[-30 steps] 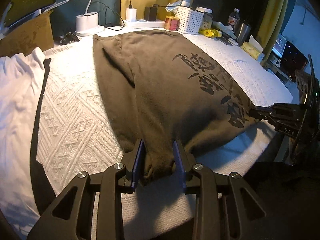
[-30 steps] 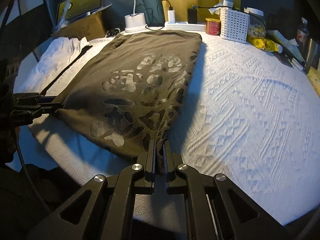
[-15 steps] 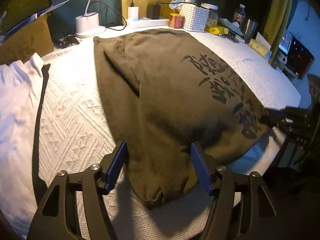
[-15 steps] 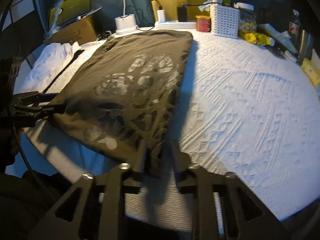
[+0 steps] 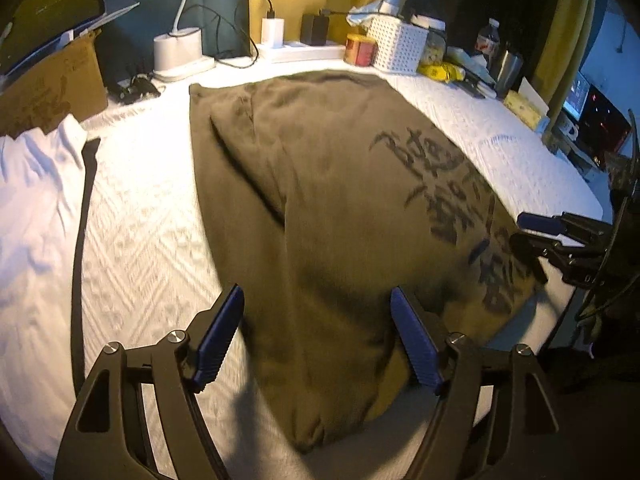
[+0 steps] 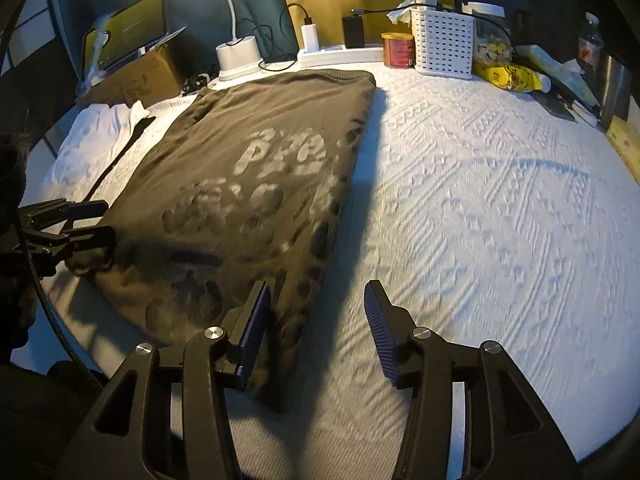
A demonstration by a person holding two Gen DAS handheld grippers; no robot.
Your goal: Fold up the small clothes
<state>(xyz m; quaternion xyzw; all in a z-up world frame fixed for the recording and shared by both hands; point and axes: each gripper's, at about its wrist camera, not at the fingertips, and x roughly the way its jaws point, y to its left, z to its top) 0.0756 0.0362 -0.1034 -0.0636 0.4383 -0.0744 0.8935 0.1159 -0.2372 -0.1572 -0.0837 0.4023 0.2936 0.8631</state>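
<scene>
Left gripper (image 5: 316, 336): jaws spread wide, just been opening, blue pads clear of the cloth; the near corner of the olive shirt (image 5: 340, 208) lies flat between them, not pinched. Right gripper (image 6: 316, 336): also spread, just been opening, nothing clamped; we see its left pad (image 6: 256, 332) just over the shirt's right edge and the other pad over bare bedspread. Each gripper also shows at the side edge of the other's view.

The shirt lies flat on the white textured bedspread (image 6: 480, 208), folded into a long panel running away from us, dark printed characters on its right half (print looks pale in the right wrist view, glare). Left of it we see a crumpled white garment (image 5: 32, 208) with a black strip (image 5: 82, 240) along its edge.

Containers along the far edge: white perforated basket (image 6: 444, 46) with tissue or paper sticking out of the top (rest of contents hidden); clear jar (image 6: 494, 44) with a white lid, pale small pieces inside, can't tell what; red tin (image 6: 398, 50), lid on; cardboard box (image 5: 48, 88) with a laptop (image 6: 128, 30) resting on it; metal tumbler (image 5: 508, 68), contents not visible. Also a power strip (image 6: 340, 54) with chargers plugged in, a white lamp base (image 6: 238, 56), and a yellow packet (image 6: 508, 76).
</scene>
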